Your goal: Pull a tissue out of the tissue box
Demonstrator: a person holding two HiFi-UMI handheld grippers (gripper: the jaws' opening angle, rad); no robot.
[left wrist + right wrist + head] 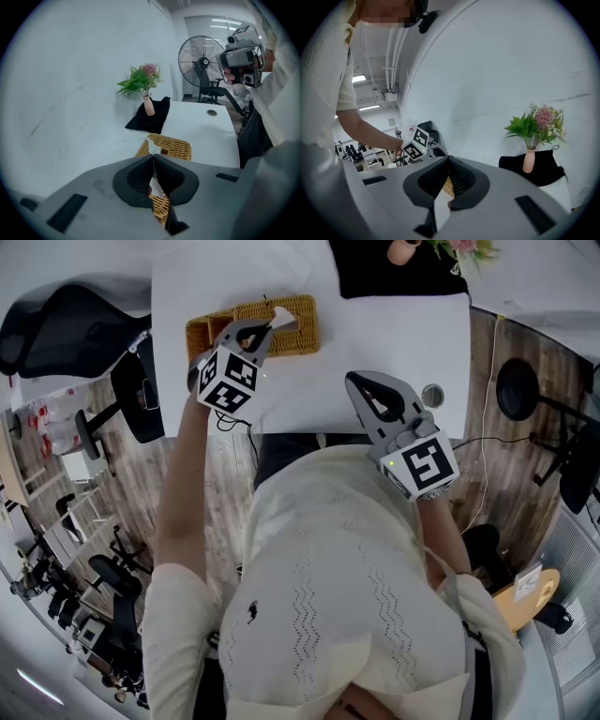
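A woven wicker tissue box (pixel 281 334) lies on the white table (pixel 384 334) at its far left. A white tissue (pixel 283 316) sticks up from the slot in its top. My left gripper (pixel 270 327) is over the box, and its jaws are shut on that tissue. In the left gripper view the jaw tips meet above the box (pixel 176 147), with the tissue (pixel 152 146) rising to them. My right gripper (pixel 355 380) hovers over the table's near edge, right of the box, shut with nothing in it.
A black cloth (pixel 398 273) with a small vase of flowers lies at the table's far edge. A round cable grommet (pixel 432 394) sits by the right gripper. A standing fan (pixel 202 61) and office chairs stand beyond the table.
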